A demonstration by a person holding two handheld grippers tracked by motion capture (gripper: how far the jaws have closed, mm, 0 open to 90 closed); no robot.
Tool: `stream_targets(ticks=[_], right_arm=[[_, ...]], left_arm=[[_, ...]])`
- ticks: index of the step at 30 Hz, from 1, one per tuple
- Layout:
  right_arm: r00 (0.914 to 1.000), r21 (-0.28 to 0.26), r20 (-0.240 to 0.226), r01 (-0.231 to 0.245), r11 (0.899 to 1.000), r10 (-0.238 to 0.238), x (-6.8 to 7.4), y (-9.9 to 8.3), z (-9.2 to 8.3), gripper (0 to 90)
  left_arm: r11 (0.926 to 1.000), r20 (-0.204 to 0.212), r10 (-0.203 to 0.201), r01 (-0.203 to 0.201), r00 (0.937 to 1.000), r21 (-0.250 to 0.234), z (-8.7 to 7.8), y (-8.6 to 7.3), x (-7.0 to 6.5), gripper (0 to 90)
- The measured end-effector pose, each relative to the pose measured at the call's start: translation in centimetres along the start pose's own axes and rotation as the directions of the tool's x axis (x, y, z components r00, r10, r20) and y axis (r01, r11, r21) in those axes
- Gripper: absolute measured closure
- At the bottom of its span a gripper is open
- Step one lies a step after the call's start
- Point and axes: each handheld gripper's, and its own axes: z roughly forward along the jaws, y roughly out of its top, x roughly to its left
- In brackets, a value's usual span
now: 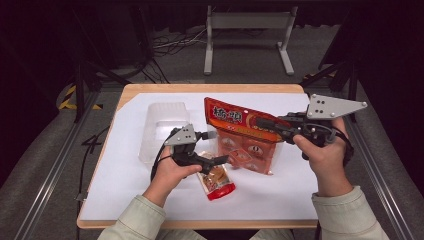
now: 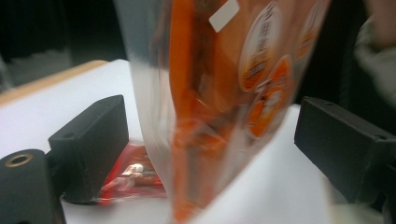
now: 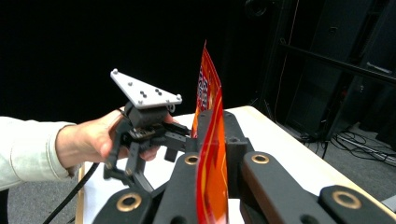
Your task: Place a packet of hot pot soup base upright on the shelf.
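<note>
Orange snack bag (image 1: pixel 243 134): large printed pouch with clear lower panels, standing upright at the centre of the high view on the white tabletop (image 1: pixel 280 195). We are holding it by its upper edge with the right tongs (image 1: pixel 261 123), which are clenched on the bag; in the right gripper view the red-orange film (image 3: pixel 211 154) is running edge-on between the closed jaws. The left tongs (image 1: pixel 223 160) are standing released at the bag's lower left corner; in the left gripper view the two black jaws are sitting wide apart with the bag's bottom edge (image 2: pixel 219 107) between them, not yet pinched.

Small red sachet (image 1: pixel 216 181): lying flat on the tabletop just below the bag, near the left tongs.

Clear plastic tub (image 1: pixel 162 127): sitting at the left of the bag, apparently empty.

Progress, as we are judging it: the bag is lifted upright and secured at the top; the second grip at the bottom is not yet made, and where the bag is going cannot be told.

Writing: large pale characters on the red header (image 1: pixel 227 116), too small to read; round orange labels below, blurred.
</note>
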Motion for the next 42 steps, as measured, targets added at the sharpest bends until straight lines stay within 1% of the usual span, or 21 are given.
stream_targets(ticks=[1, 2, 3, 6, 9, 15, 16, 17, 18, 19, 20, 21, 24, 27, 33, 35, 36, 37, 39, 40, 42], right_arm=[[1.0, 0.0, 0.0, 0.001, 1.0, -0.001, 0.0, 0.0, 0.2, 90.0], [1.0, 0.0, 0.0, 0.001, 1.0, -0.001, 0.0, 0.0, 0.2, 90.0], [1.0, 0.001, -0.007, 0.0, 1.0, 0.0, 0.0, 0.0, 0.5, 90.0], [0.9999, 0.001, -0.012, 0.002, 1.0, -0.002, 0.0, -0.1, 0.7, 90.0], [0.9997, -0.003, -0.023, -0.007, 1.0, 0.007, -0.1, -0.2, 1.0, 90.0], [0.9985, -0.026, -0.045, -0.033, 0.999, 0.032, -0.2, -0.6, 1.3, 90.0], [0.9985, -0.028, -0.045, -0.034, 0.999, 0.033, -0.1, -0.6, 1.3, 90.0], [0.9984, -0.03, -0.045, -0.036, 0.999, 0.035, -0.1, -0.7, 1.4, 90.0], [0.9979, -0.033, -0.05, -0.043, 0.999, 0.041, -0.1, -0.8, 1.5, 90.0], [0.9979, -0.033, -0.05, -0.043, 0.999, 0.041, -0.1, -0.8, 1.5, 90.0], [0.9975, -0.035, -0.055, -0.047, 0.998, 0.045, -0.1, -0.8, 1.5, 90.0], [0.9969, -0.035, -0.063, -0.05, 0.998, 0.047, 0.1, -1.0, 1.8, 90.0], [0.9972, -0.046, -0.057, -0.052, 0.998, 0.049, 0.2, -1.1, 1.7, 90.0], [0.9964, -0.058, -0.056, -0.066, 0.996, 0.063, 0.0, -1.2, 1.5, 90.0], [0.9957, -0.072, -0.055, -0.079, 0.994, 0.075, -0.1, -1.5, 1.4, 90.0], [0.9958, -0.07, -0.054, -0.078, 0.994, 0.074, -0.2, -1.6, 1.4, 90.0], [0.9958, -0.07, -0.054, -0.078, 0.994, 0.074, -0.2, -1.6, 1.4, 90.0], [0.9961, -0.065, -0.053, -0.074, 0.995, 0.07, -0.1, -1.7, 1.5, 90.0], [0.9961, -0.065, -0.055, -0.072, 0.995, 0.069, -0.1, -1.7, 1.5, 90.0], [0.9963, -0.065, -0.056, -0.068, 0.996, 0.065, -0.1, -1.7, 1.5, 90.0], [0.9967, -0.064, -0.052, -0.065, 0.996, 0.062, -0.1, -1.7, 1.5, 90.0]], left_arm=[[0.9993, -0.004, 0.024, -0.024, 0.9997, -0.028, 0.5, 0.1, 0.0, 13.6], [0.9993, -0.004, 0.024, -0.024, 0.9997, -0.028, 0.5, 0.1, 0.0, 15.6], [0.9987, 0.018, 0.012, -0.011, 0.9998, -0.05, 1.0, 0.1, 0.1, 15.3], [0.9978, 0.046, 0.013, -0.01, 0.9989, -0.066, 1.3, 0.0, 0.2, 15.8], [0.9947, 0.065, 0.026, -0.02, 0.9975, -0.101, 1.4, 0.0, 0.1, 16.4], [0.993, 0.077, 0.025, -0.016, 0.9967, -0.117, 1.4, 0.2, -0.1, 19.6], [0.9927, 0.077, 0.027, -0.018, 0.9967, -0.119, 1.4, 0.2, -0.2, 20.9], [0.9927, 0.077, 0.027, -0.018, 0.9967, -0.119, 1.4, 0.2, -0.2, 25.5], [0.992, 0.097, 0.037, -0.025, 0.9946, -0.124, 1.5, 0.1, -0.4, 30.4], [0.992, 0.097, 0.037, -0.025, 0.9946, -0.124, 1.5, 0.1, -0.4, 33.5], [0.9934, 0.107, 0.04, -0.028, 0.9934, -0.111, 1.7, 0.1, -0.7, 33.5], [0.9954, 0.11, 0.045, -0.036, 0.9929, -0.089, 1.8, 0.1, -1.0, 37.5], [0.9939, 0.134, 0.068, -0.055, 0.9886, -0.096, 1.7, 0.1, -1.1, 50.2], [0.9944, 0.149, 0.073, -0.06, 0.9861, -0.087, 1.5, 0.3, -1.2, 59.8], [0.995, 0.138, 0.072, -0.061, 0.9879, -0.079, 1.5, 0.4, -1.4, 63.2], [0.9962, 0.15, 0.065, -0.055, 0.9866, -0.067, 1.4, 0.5, -1.4, 64.5], [0.9978, 0.164, 0.046, -0.037, 0.9853, -0.055, 1.3, 0.5, -1.3, 64.5], [0.9988, 0.192, 0.028, -0.02, 0.981, -0.045, 1.3, 0.5, -1.3, 66.4], [0.9988, 0.195, 0.029, -0.021, 0.9804, -0.045, 1.3, 0.5, -1.3, 67.1], [0.9986, 0.176, 0.039, -0.032, 0.9837, -0.042, 1.1, 0.6, -1.6, 68.8], [0.9984, 0.167, 0.043, -0.037, 0.9851, -0.042, 1.1, 0.7, -1.6, 70.3]])
